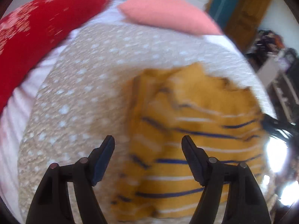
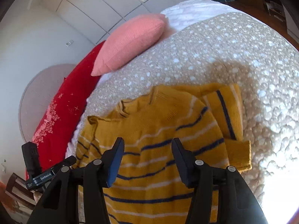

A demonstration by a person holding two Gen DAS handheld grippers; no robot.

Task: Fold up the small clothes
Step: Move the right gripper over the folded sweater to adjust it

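A: Mustard-yellow knitted sweater (image 2: 158, 149), small, with thin navy and white stripes, lying on the bed's beige blanket (image 2: 214, 52). Ribbed neckline at the far edge of the sweater, one sleeve folded across its right side, ribbed cuff lowest.

B: Blurred in the left wrist view, yet clearly the same sweater (image 1: 196, 130), rumpled along its far edge.

A: Blanket nubbly and fleecy, flecked with pale spots; plenty of open blanket beyond the sweater and to its right. White sheet past that.

B: Beyond the sweater, toward the headboard end: a salmon-pink knitted cushion (image 2: 130, 41), and left of it a long red pillow (image 1: 41, 37) with a white snowflake-like pattern.

A: Left gripper (image 1: 147, 140) above the sweater's left edge, jaws wide apart, nothing between them. Right gripper (image 2: 147, 143) over the sweater's chest, jaws apart too, pads clear of the knit.

B: Left of the sweater in the right wrist view, a black device marked "GenRobot.AI" (image 2: 46, 175).
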